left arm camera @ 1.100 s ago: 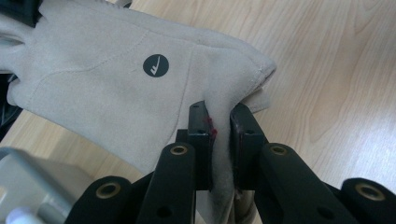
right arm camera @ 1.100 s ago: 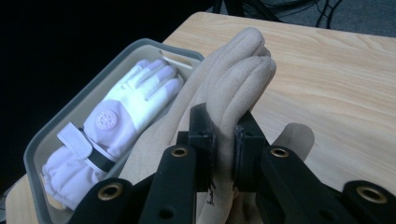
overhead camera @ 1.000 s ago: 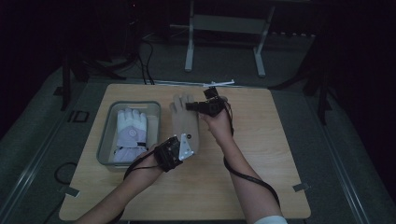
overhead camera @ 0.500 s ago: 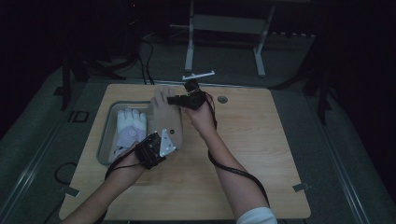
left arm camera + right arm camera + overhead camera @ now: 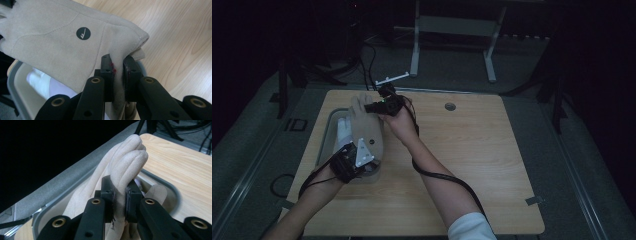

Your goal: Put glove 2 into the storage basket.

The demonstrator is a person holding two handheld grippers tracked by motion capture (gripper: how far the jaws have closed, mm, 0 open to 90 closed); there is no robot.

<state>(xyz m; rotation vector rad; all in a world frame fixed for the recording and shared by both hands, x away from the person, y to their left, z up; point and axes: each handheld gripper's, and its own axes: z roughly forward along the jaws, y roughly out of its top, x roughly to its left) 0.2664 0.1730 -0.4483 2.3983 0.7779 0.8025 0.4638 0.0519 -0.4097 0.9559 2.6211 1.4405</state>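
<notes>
- Left tool [image 5: 117, 72]: jaws clamped on the cuff edge of a beige glove [image 5: 57, 47], nearest the person.
- Beige glove: stretched between both tools, held above the grey tray [image 5: 326, 140] at the left of the worktop [image 5: 492, 150].
- Grey tray: holds a white glove [image 5: 343, 129].
- Right tool [image 5: 119, 195]: jaws pinching the beige glove's fingers, at the far end.

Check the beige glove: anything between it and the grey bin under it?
Nothing visible blocks it. The beige glove hangs stretched between the left gripper, clamped on its cuff end, and the right gripper, clamped on its fingers. Directly below is the grey bin, which already holds a white glove; that is all that lies beneath.
</notes>
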